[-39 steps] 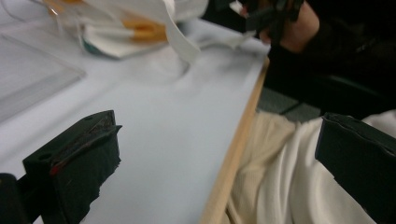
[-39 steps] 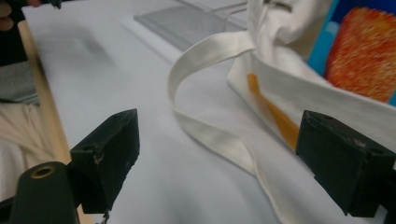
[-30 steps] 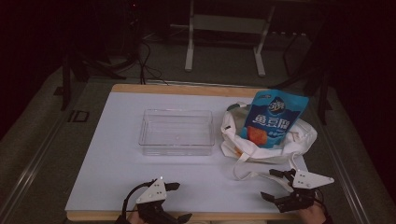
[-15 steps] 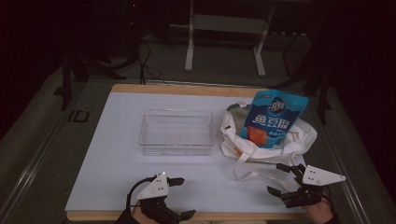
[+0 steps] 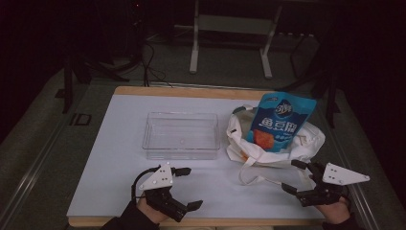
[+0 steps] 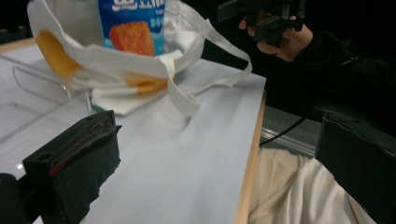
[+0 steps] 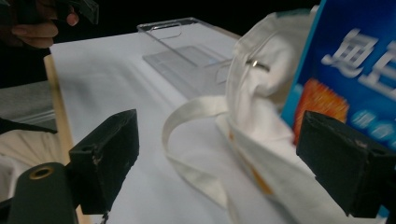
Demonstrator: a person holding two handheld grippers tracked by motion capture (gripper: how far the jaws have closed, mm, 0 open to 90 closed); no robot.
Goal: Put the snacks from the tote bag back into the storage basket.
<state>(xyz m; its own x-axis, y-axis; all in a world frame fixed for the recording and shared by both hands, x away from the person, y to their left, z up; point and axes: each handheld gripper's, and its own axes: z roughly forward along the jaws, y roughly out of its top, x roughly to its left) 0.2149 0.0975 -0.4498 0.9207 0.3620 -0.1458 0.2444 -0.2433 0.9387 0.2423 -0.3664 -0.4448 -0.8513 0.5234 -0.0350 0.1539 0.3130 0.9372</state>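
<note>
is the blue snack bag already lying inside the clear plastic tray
No, the blue snack bag stands up out of the white tote bag to the right of the clear tray, which holds nothing.

The white table [image 5: 110, 158] with a wooden edge carries a clear plastic box [image 5: 181, 135] near its middle and a white cloth bag [image 5: 277, 146] by the right edge.
</note>
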